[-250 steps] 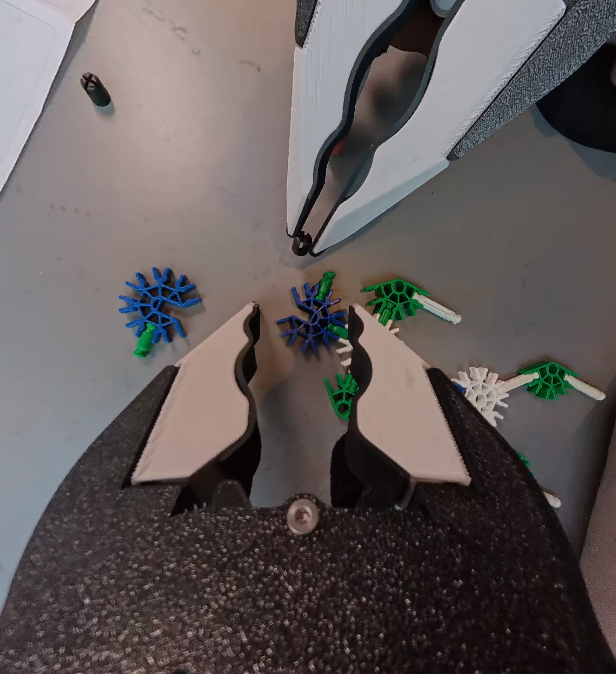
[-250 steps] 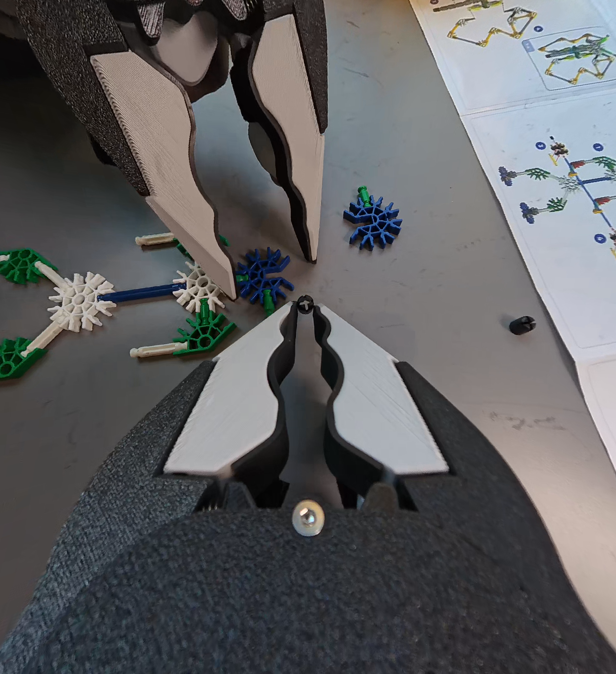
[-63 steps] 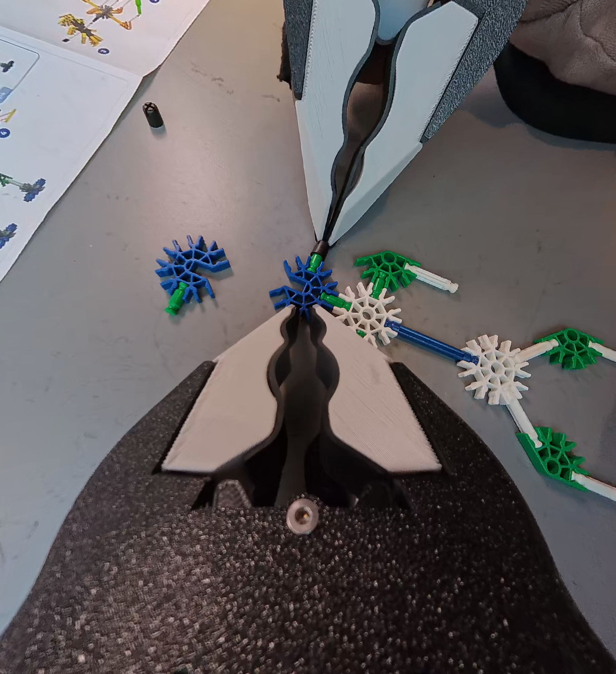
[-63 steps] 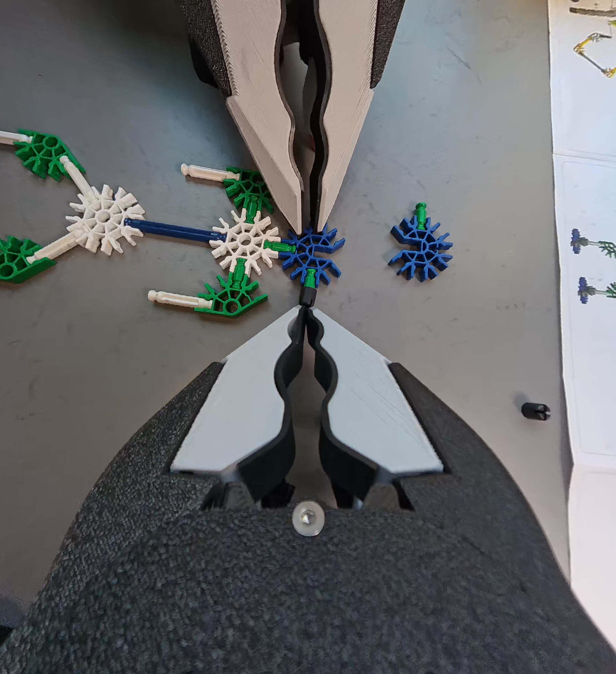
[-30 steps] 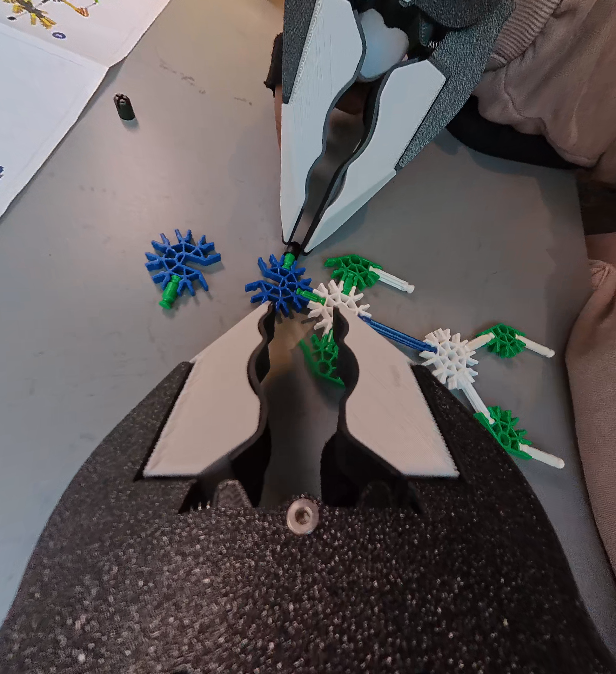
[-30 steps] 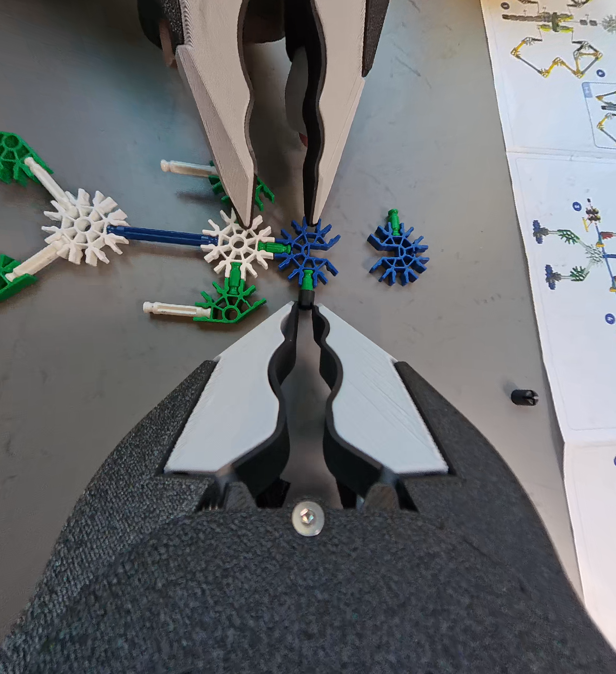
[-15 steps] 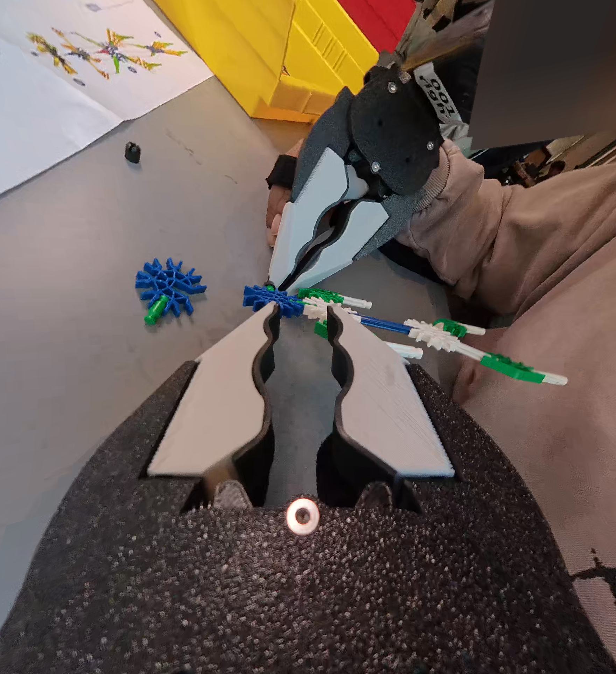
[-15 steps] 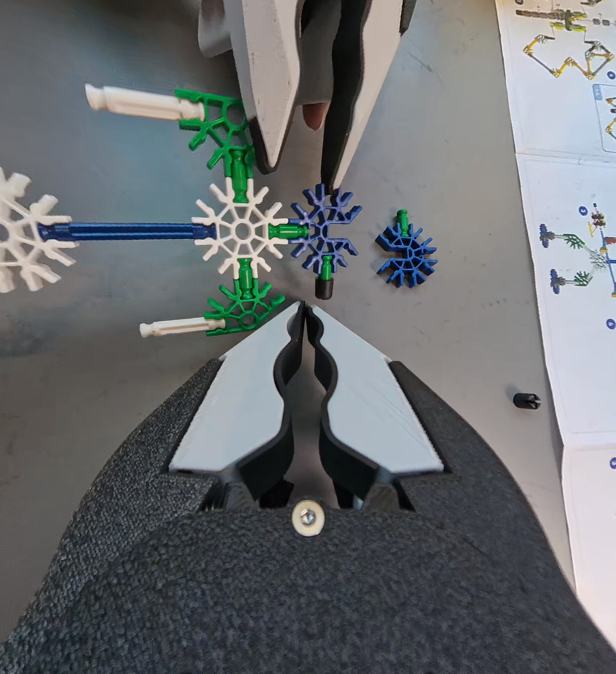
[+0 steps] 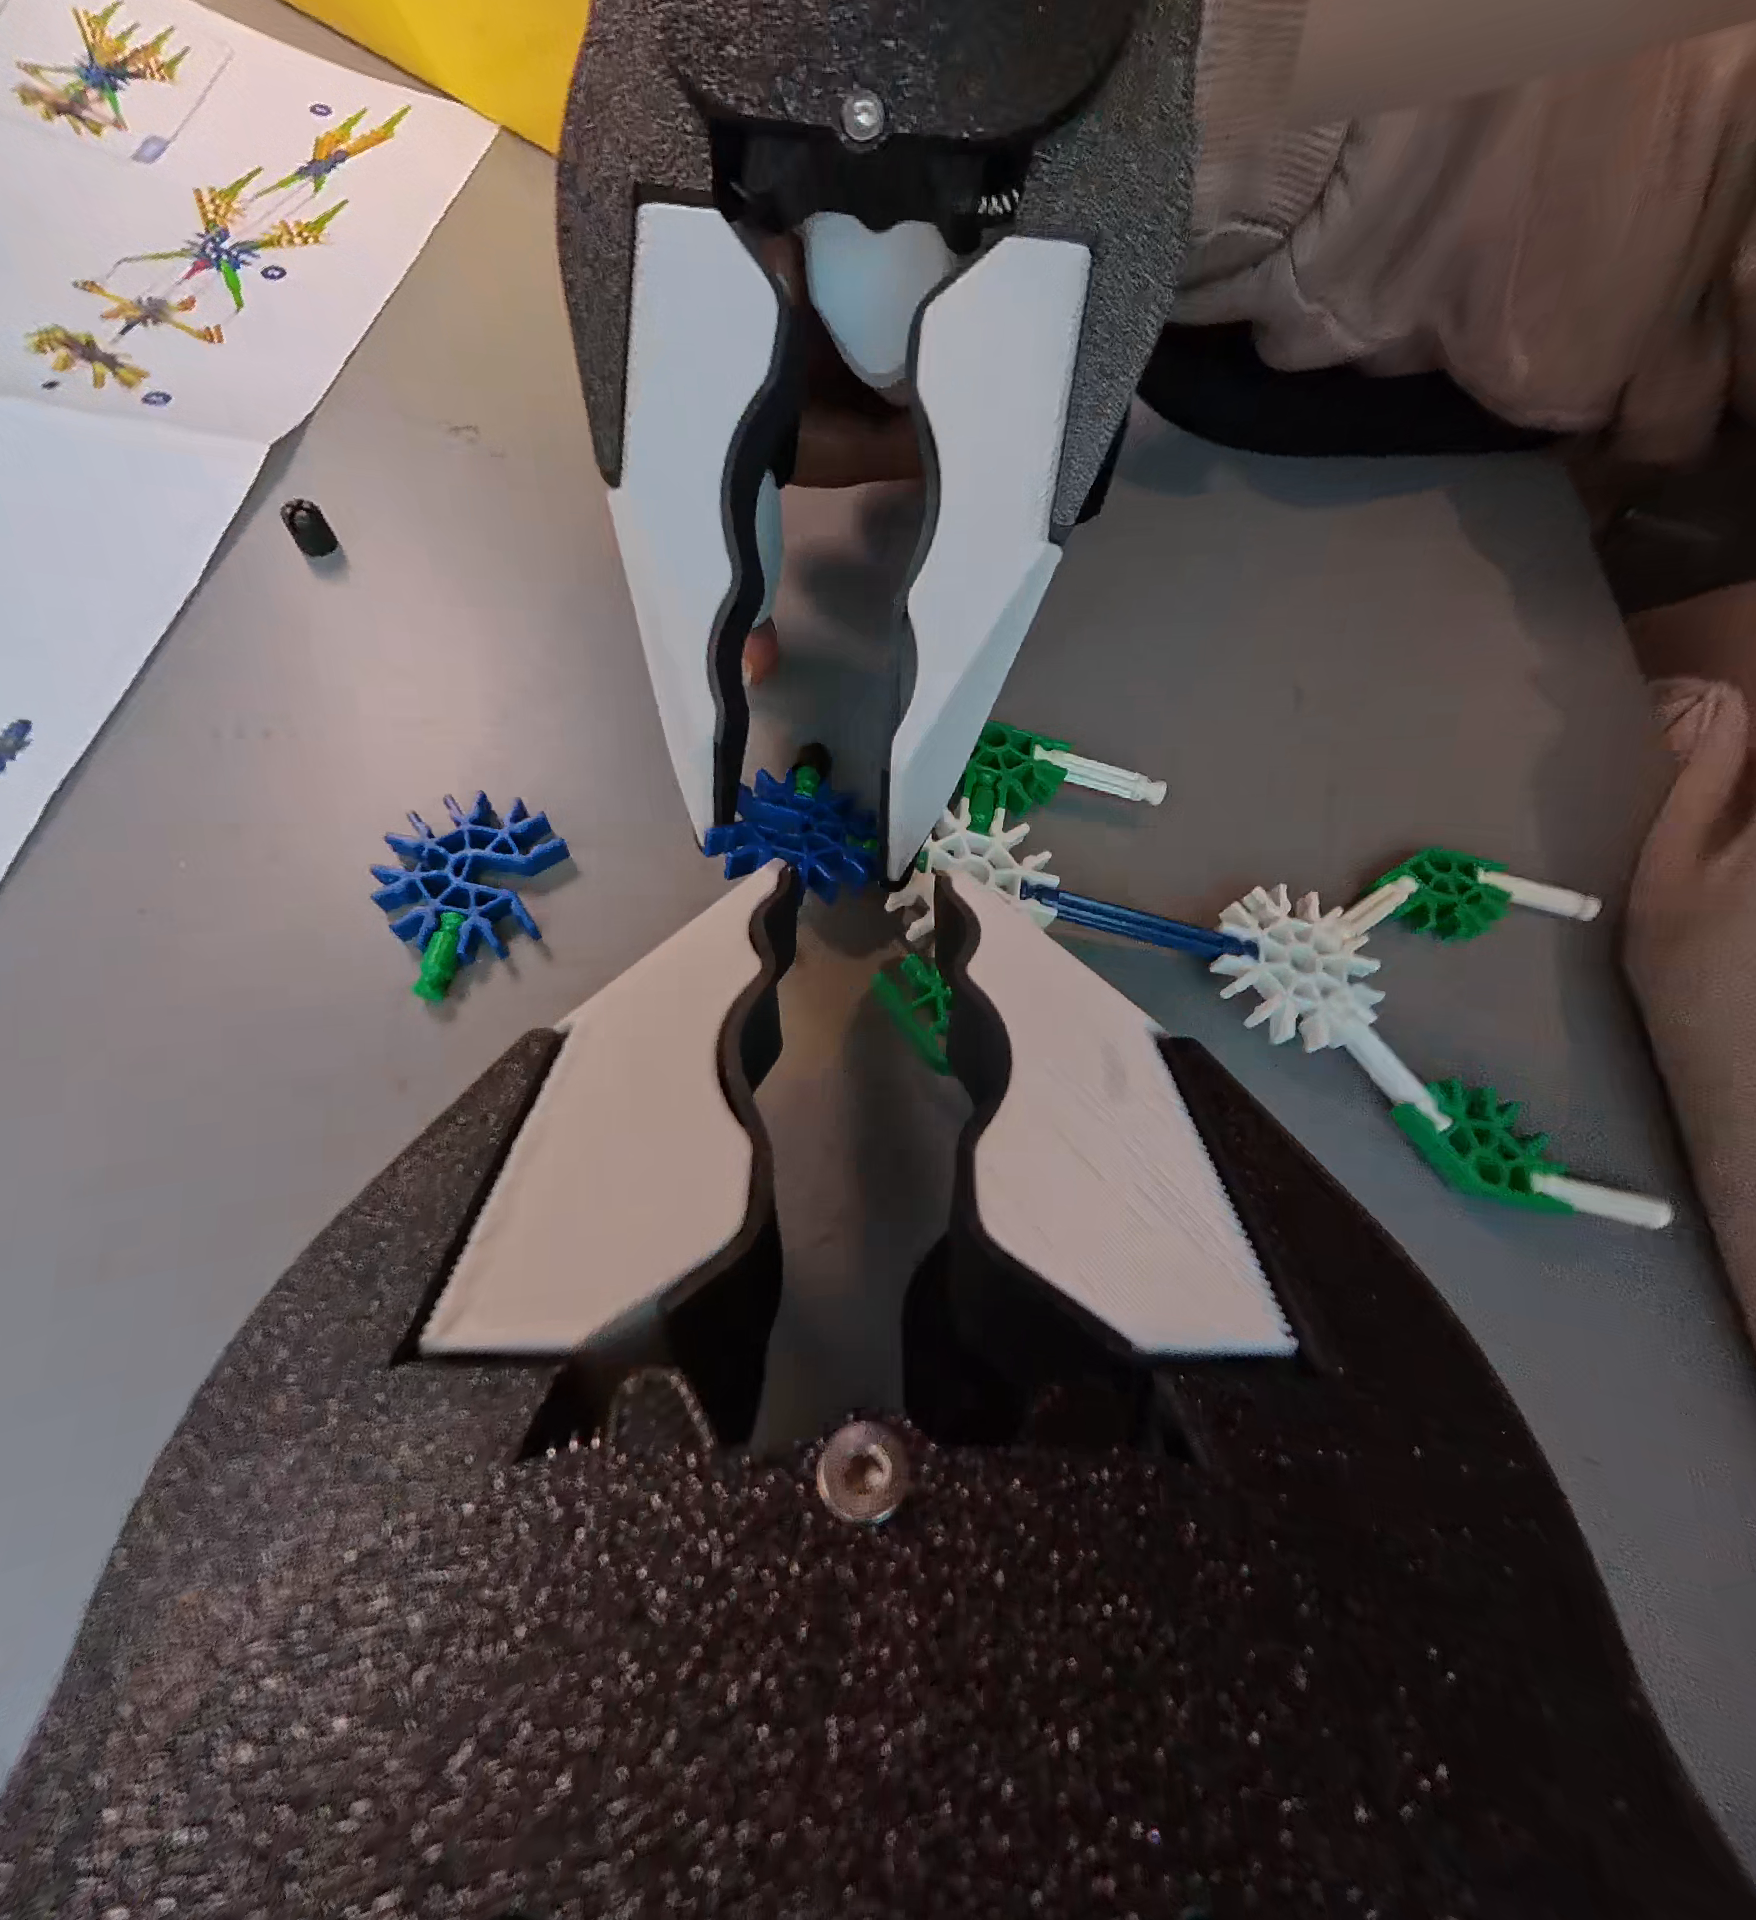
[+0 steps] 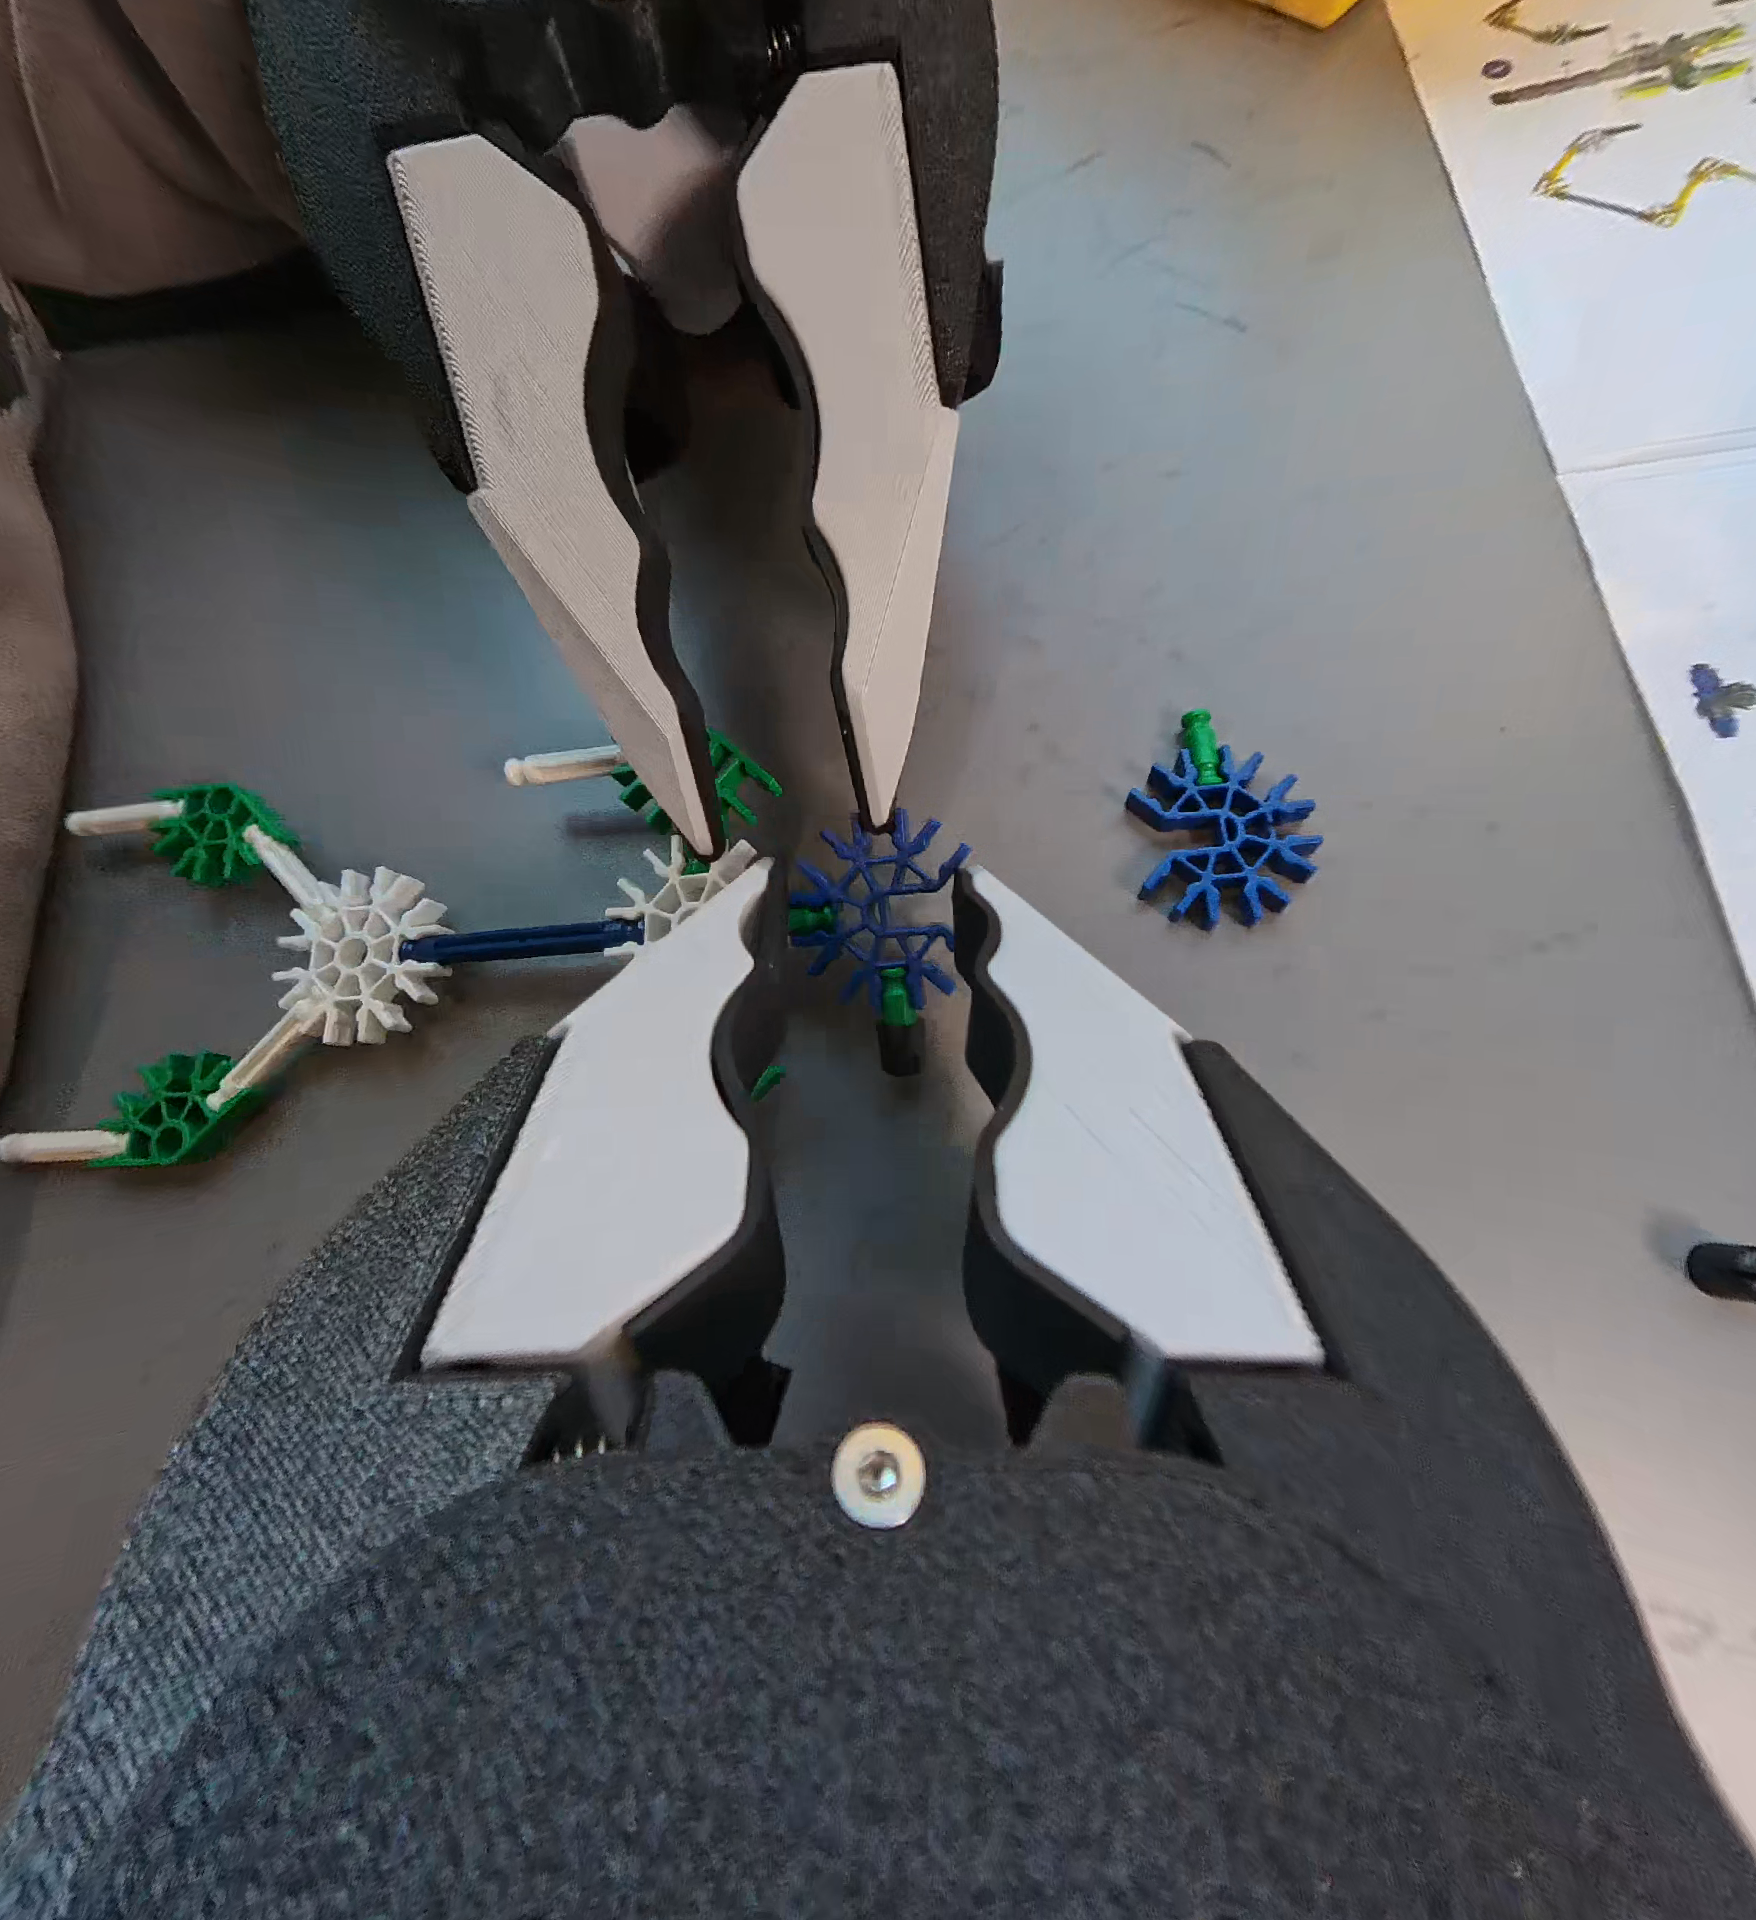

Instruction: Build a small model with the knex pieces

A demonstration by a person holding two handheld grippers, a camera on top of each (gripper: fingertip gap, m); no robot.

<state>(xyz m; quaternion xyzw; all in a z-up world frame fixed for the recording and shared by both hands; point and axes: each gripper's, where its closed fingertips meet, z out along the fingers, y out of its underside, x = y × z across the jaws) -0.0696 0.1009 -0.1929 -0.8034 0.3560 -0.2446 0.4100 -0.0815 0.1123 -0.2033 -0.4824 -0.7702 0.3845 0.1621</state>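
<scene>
A toy assembly lies on the grey table: a blue snowflake connector (image 10: 879, 920) joined to a white connector (image 10: 682, 894), a blue rod, a second white connector (image 10: 354, 956) and green connectors with white rods. A black cap (image 10: 900, 1049) sits on the blue connector's short green rod. My right gripper (image 10: 863, 873) is open with a finger on each side of the blue connector (image 9: 796, 836). My left gripper (image 9: 861, 883) is open and faces it, one tip at the white connector (image 9: 988, 857) and the other at the blue connector's edge. In each view the other gripper shows opposite.
A loose blue connector with a green rod (image 10: 1227, 831) lies to the right, also seen in the left wrist view (image 9: 463, 883). A loose black cap (image 10: 1741, 1273) lies near the white instruction sheets (image 10: 1684, 343). A person's beige sleeve (image 9: 1476, 208) borders the table. The tips of both grippers are at nearly the same place.
The assembly, lifted half a second ago, now lies flat on the table. My right gripper has opened and moved forward around the blue connector. The black cap stays on the green rod.
</scene>
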